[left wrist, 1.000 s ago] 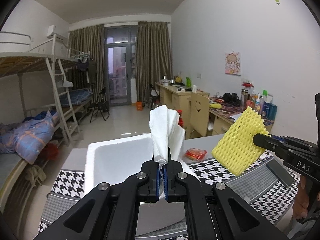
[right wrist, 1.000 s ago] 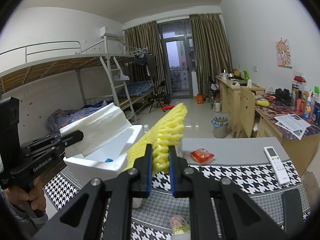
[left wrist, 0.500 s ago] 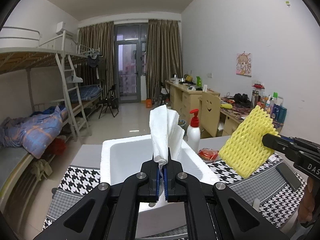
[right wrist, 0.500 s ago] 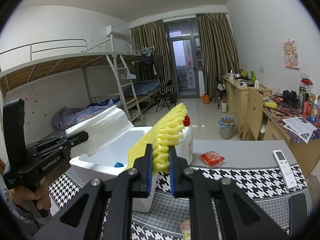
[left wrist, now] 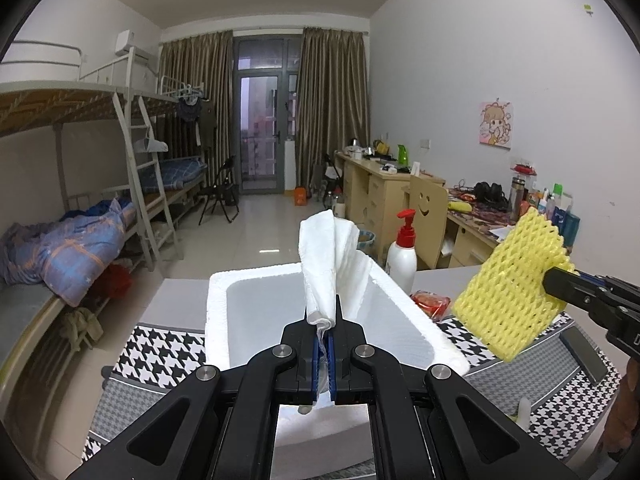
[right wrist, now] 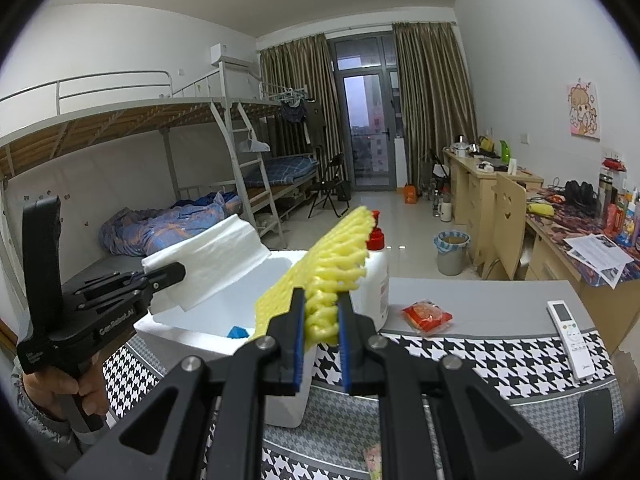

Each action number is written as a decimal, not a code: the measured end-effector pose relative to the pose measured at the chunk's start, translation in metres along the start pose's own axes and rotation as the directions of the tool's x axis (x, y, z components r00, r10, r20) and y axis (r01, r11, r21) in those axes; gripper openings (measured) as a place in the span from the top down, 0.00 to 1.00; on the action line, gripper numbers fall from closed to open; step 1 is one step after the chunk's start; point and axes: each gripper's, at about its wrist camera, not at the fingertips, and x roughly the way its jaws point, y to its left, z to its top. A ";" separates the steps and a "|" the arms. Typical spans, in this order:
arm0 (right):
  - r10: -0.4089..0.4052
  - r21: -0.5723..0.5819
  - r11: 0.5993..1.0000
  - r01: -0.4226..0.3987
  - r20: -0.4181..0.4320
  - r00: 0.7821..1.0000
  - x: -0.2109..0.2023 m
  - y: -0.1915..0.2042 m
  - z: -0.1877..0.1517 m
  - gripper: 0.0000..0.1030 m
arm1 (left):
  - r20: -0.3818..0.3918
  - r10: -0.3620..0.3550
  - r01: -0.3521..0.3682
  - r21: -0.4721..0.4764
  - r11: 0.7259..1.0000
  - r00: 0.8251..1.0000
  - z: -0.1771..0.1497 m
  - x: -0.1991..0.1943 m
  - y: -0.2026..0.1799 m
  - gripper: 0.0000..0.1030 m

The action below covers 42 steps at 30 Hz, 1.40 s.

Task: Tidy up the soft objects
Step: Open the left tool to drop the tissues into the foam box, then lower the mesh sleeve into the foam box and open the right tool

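Two soft things are up in the air at once, one in each of your grippers. Closest in, your left gripper (left wrist: pixel 325 330) is clamped on the bottom edge of a folded white cloth (left wrist: pixel 330 264), which stands upright above the open white foam box (left wrist: pixel 412 320). Your right gripper (right wrist: pixel 320 316) pinches the yellow foam net (right wrist: pixel 332 264), and that piece hangs over the box's right-hand rim, just beside the cloth but apart from it.

By my read, you're in the carry-and-drop step: both items are lifted and poised, nothing released yet. The next move calls for lowering each piece down past the rim before you ease the jaws apart. The cloth is limp and may snag on the wall; the net is springy and light, so let go low or it could bounce out.

Now compare the views. Only the right wrist view looks into the box's floor, and it shows something blue (right wrist: pixel 239 332) already lying inside; the left wrist view hides that behind its own fingers. The right view also picks up a white remote (right wrist: pixel 570 330) on the houndstooth tabletop (right wrist: pixel 460 356).

Beyond the box, both cameras catch the white pump bottle (left wrist: pixel 402 254) with its red top and a small red packet (right wrist: pixel 427 315) on the grey tabletop. Farther still: bunk beds, desks, curtains.
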 end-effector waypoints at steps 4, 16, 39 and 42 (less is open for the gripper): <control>-0.009 -0.001 1.000 0.009 0.001 1.000 0.001 0.003 0.002 0.83 | -0.034 -0.007 0.007 0.003 1.000 0.999 0.000 0.008 0.004 0.96; -0.013 -0.021 1.000 0.013 -0.011 1.000 0.011 0.016 0.009 0.83 | -0.007 0.005 -0.005 -0.023 1.000 1.000 -0.004 -0.002 0.018 0.26; 0.051 -0.042 0.998 -0.053 -0.042 0.998 0.041 0.024 0.017 0.83 | 0.038 0.063 -0.062 -0.035 0.997 0.997 -0.008 -0.016 0.036 0.01; 0.056 -0.048 0.997 -0.058 -0.048 0.997 0.045 0.028 0.016 0.83 | 0.041 0.068 -0.066 -0.037 0.997 0.997 -0.010 -0.017 0.040 0.01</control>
